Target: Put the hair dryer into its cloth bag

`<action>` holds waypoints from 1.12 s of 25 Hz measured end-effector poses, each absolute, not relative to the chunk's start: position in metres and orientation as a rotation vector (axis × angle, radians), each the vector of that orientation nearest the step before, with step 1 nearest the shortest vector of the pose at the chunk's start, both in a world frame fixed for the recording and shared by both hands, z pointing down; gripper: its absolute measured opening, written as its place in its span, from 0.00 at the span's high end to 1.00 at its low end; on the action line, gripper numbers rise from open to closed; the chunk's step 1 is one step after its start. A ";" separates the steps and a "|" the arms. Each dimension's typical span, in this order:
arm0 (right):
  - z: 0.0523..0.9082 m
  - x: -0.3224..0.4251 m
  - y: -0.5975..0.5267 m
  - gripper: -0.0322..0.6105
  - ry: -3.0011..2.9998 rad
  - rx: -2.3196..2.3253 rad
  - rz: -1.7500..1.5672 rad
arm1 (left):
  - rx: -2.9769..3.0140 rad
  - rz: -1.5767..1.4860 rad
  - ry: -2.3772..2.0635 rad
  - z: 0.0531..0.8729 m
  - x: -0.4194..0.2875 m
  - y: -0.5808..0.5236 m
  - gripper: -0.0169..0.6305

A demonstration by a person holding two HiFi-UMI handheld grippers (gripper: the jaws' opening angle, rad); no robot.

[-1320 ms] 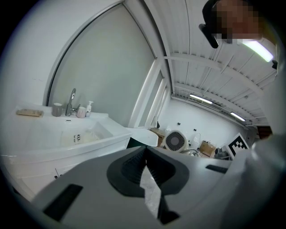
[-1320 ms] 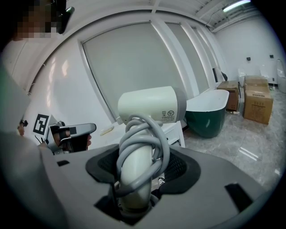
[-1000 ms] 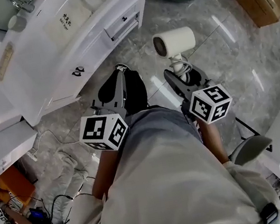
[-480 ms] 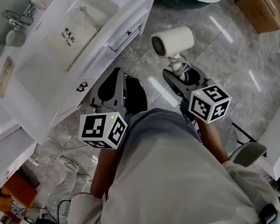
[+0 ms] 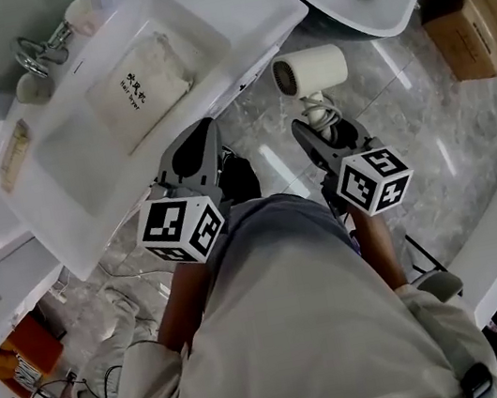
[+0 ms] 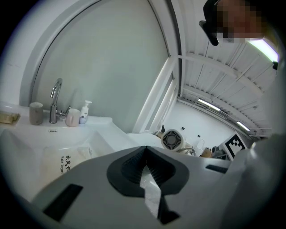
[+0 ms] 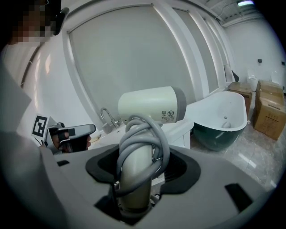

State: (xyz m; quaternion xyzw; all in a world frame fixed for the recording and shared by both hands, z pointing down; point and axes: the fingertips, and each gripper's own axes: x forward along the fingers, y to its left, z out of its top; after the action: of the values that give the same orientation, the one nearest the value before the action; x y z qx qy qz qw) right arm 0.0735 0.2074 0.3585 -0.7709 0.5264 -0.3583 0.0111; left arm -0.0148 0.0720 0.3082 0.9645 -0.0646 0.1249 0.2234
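The right gripper (image 5: 317, 130), clamped on the cord-wrapped handle, holds the hair dryer (image 5: 310, 71) (rigid, slick, likely top-heavy, so that handle seems the surest hold) beside the sink (image 5: 73, 176) where the cloth bag (image 5: 141, 84) lies; the left gripper (image 5: 194, 151) is pinched closed.

— What do we see of the room around us?

— We stand on a grey marble floor (image 5: 422, 105) that shines with reflected light. At the far left there is a white vanity with a deep washbasin (image 5: 57, 194). A chrome faucet (image 5: 41, 51) stands beside a cup (image 6: 35, 112) at its far edge.

— And behind it?

— We see a large arched grey panel (image 6: 103, 67) in a white frame; we cannot tell if it is a mirror. At the far right stands a bathtub (image 7: 223, 129), white inside and dark green outside, with cardboard boxes (image 5: 470, 25) near it. Long light strips (image 6: 210, 105) glow on the ceiling.
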 end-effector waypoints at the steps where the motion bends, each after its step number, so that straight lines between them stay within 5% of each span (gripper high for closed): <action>1: 0.358 0.078 0.201 0.55 1.651 -2.405 -1.114 | 2.667 0.337 -0.181 0.307 -0.011 0.066 0.96; 28: 0.365 0.084 0.103 0.55 1.984 -2.309 -1.199 | 2.520 0.414 -0.499 0.369 -0.050 -0.029 0.96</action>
State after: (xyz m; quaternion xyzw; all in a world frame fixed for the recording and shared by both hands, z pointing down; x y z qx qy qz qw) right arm 0.0837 0.1029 0.3646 -0.7042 0.6050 -0.3658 -0.0651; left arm -0.0497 -0.0285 0.3688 0.9334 -0.1850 0.1535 0.2663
